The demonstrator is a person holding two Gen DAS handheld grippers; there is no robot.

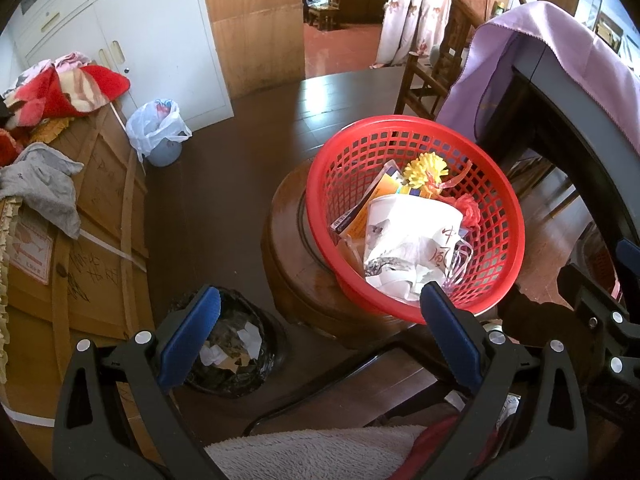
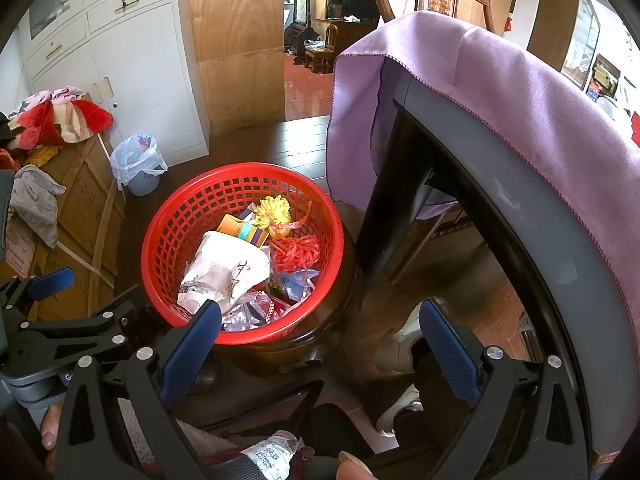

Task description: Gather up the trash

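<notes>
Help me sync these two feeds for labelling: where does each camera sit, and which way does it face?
Left wrist: on the left gripper, looking down at the red basket and black bin; own open fingers show.
Right wrist: on the right gripper, facing the basket beside the table; own fingers, fingertip.
Shared: basket, purple cloth.

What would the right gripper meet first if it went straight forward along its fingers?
Probably the red basket of trash on the wooden stool, near its front rim. The right gripper is open and empty; depth is unclear, so it might pass just right of the basket.
</notes>
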